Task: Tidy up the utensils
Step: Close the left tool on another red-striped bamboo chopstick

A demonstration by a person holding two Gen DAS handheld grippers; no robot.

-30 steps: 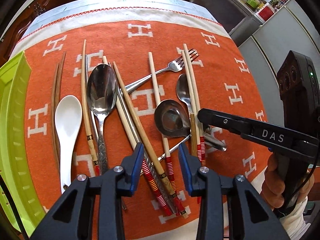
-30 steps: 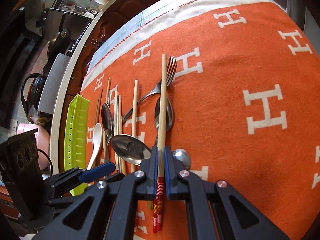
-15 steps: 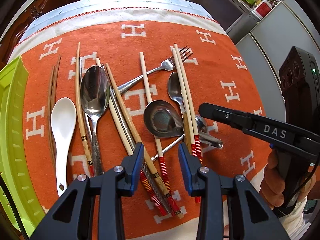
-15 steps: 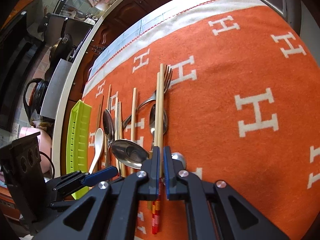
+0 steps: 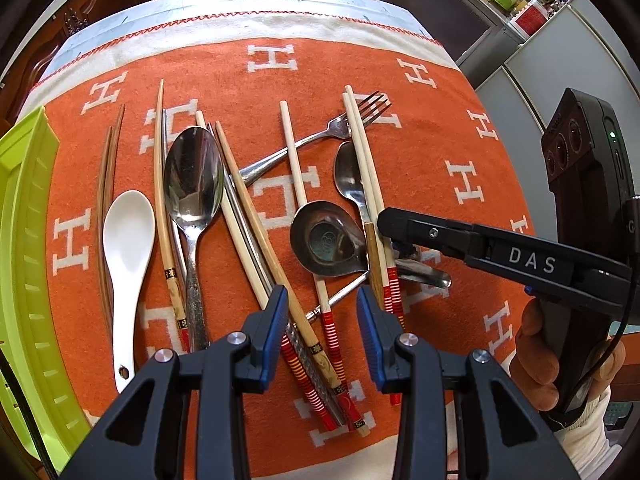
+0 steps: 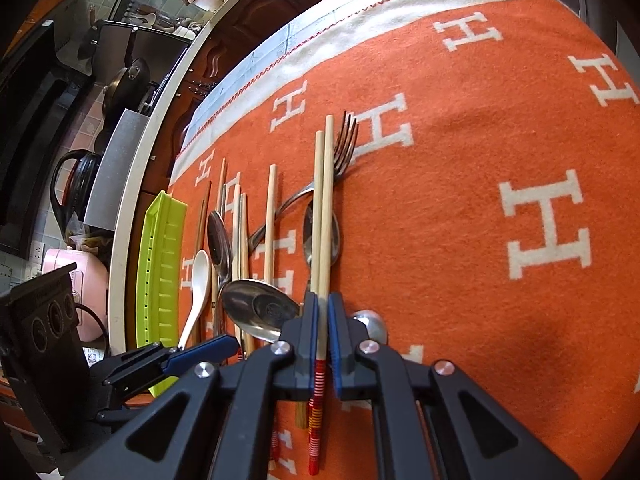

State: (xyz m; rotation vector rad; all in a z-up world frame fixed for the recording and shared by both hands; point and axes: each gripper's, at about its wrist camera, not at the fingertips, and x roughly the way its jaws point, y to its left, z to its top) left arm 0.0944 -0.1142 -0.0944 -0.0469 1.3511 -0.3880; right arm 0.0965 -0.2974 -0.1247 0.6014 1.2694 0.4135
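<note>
So the right tongs (image 6: 323, 334) are clamped on the red-striped pale wooden chopsticks (image 6: 323, 216): light, stiff, slippery, so grip near the striped ends; left tongs (image 5: 322, 330) sit half-open, empty.

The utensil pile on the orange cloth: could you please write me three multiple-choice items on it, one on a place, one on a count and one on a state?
1. Where does the green tray lie in the left wrist view?
A. along the left edge of the cloth
B. at the far edge of the cloth
C. under the fork

2. How many white ceramic spoons are there?
A. none
B. one
C. three

3. What is the right gripper doing?
A. standing wide open over bare cloth
B. shut on a fork
C. shut on red-banded chopsticks

Key:
1. A, the tray runs beside the orange cloth at the left border.
2. B, a single white spoon lies beside the large metal spoon.
3. C, the red-banded chopsticks run straight between its closed pads, while the left gripper stands open.
</note>
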